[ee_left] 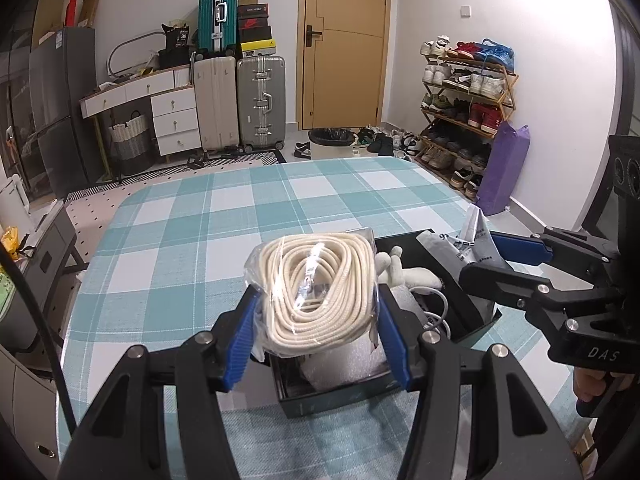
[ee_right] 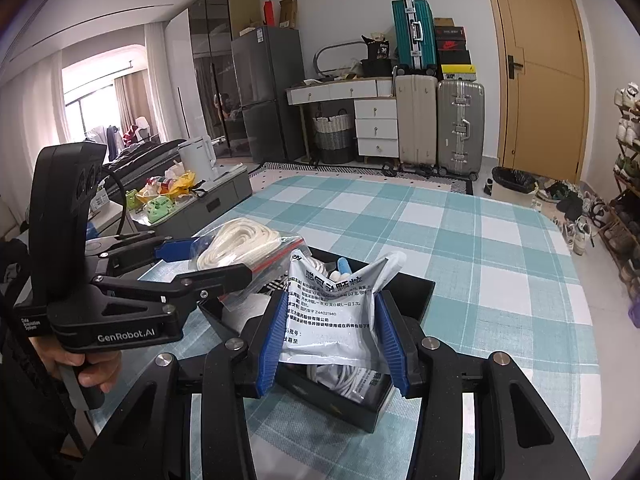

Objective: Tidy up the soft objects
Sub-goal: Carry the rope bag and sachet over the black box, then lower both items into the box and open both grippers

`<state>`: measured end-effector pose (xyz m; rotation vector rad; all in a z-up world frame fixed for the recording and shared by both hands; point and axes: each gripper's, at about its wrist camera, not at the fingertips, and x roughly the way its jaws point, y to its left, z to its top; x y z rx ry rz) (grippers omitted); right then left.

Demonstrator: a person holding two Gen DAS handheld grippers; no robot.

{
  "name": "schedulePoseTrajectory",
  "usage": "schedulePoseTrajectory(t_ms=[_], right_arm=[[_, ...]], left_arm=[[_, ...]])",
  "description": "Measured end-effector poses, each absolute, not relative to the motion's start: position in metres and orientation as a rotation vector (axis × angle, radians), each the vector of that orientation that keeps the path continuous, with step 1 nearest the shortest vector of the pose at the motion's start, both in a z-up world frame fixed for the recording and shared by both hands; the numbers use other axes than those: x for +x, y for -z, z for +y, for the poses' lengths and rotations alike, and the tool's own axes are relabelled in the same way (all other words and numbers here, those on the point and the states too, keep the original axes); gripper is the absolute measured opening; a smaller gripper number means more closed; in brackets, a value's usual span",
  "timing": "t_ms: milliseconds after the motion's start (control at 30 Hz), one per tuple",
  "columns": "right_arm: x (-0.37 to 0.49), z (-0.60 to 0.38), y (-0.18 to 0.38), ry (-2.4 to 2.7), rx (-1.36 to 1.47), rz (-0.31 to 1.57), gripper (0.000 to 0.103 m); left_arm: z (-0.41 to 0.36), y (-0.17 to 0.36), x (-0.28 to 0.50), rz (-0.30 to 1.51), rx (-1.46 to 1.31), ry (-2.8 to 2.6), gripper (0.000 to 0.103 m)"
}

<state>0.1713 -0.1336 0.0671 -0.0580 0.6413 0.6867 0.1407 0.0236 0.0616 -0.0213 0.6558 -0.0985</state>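
checked tablecloth (ee_left: 224, 216) — bagged rope (ee_left: 316, 292) gripped

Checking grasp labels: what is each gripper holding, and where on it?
Left gripper: clear bag of coiled white rope, clamped at its lower sides. Right gripper: grey printed sachet, pinched across its side edges.

Each claw (ee_left: 316, 336) was black with blue ribbed pads (ee_right: 394, 344), round silver screws and white lettering.
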Motion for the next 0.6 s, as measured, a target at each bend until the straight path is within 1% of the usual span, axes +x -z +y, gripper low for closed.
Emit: schedulePoseTrajectory(t_ms=[600], right_arm=[[0.202,-0.119,-0.041,-0.665,-0.084,0.706,0.045]], left_arm=[[0.015,-0.046,0.164,0.688,-0.007,0.114,0.055]])
